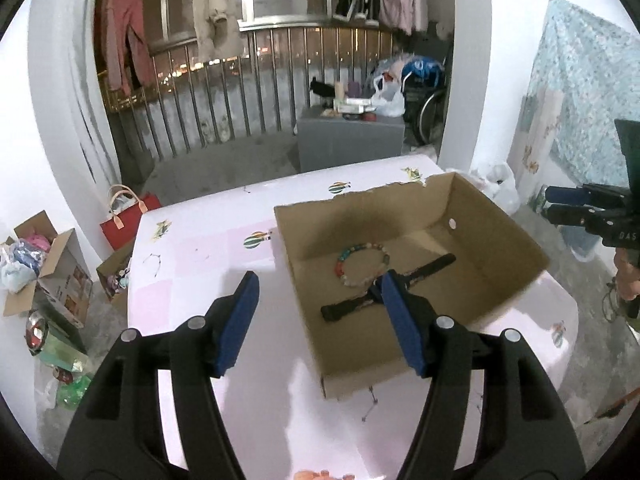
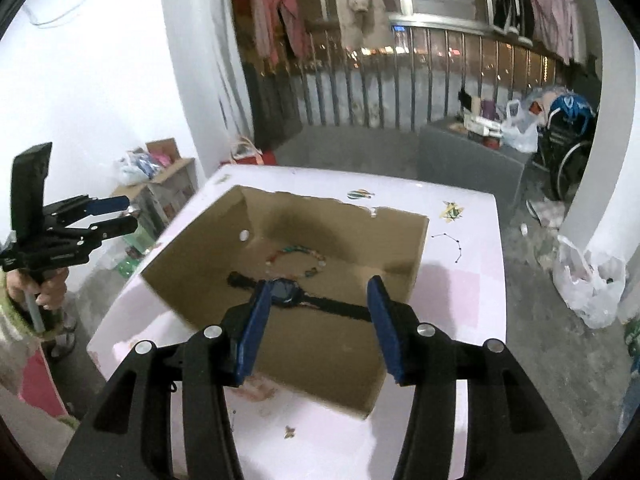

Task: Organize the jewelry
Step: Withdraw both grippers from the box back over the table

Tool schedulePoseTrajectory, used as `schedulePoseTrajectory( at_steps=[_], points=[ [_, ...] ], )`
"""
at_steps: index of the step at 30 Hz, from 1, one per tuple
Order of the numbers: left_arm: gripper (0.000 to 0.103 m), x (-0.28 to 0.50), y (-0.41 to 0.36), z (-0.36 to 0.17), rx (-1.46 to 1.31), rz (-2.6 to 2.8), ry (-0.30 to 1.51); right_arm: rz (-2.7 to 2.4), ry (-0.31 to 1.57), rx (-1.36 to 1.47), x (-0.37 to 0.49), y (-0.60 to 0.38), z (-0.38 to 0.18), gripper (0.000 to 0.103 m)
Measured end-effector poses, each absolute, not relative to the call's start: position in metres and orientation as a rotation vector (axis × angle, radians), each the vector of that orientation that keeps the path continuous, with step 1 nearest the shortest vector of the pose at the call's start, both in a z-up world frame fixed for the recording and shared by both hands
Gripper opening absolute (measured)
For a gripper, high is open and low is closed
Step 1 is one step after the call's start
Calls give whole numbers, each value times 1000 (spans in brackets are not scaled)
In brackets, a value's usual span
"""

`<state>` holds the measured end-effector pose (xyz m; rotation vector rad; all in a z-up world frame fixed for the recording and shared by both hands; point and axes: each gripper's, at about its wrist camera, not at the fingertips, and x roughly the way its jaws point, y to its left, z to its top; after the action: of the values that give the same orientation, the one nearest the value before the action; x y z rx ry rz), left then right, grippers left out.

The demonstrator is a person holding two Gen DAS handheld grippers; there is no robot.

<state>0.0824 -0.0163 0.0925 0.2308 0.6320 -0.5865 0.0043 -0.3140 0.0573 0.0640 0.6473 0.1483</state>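
Both the left gripper [image 1: 318,320] and the right gripper [image 2: 316,326] stood half open and held nothing. Beyond their fingers, inside the box [image 1: 500,236], the watch [image 2: 286,290] lay flat, its long axis crossing from side to side, just beside the bracelet [image 1: 362,266].

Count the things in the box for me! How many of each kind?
Bead bracelet: 1
Black watch: 1
Total in the box: 2
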Motion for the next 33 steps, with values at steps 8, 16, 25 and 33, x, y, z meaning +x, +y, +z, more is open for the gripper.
schedulePoseTrajectory(
  at_steps=[8, 16, 25, 33],
  points=[
    [62, 41, 11, 51, 195, -635, 652, 208, 630, 120, -45, -303, 12, 49],
    [62, 28, 1, -4, 191, -708, 718, 204, 703, 161, -49, -291, -44, 49],
    [46, 48, -17, -54, 220, -696, 803, 275, 717, 152, -26, -264, -60, 49],
    [45, 71, -23, -58, 185, -663, 794, 276, 736, 164, 7, -266, -63, 48]
  ],
)
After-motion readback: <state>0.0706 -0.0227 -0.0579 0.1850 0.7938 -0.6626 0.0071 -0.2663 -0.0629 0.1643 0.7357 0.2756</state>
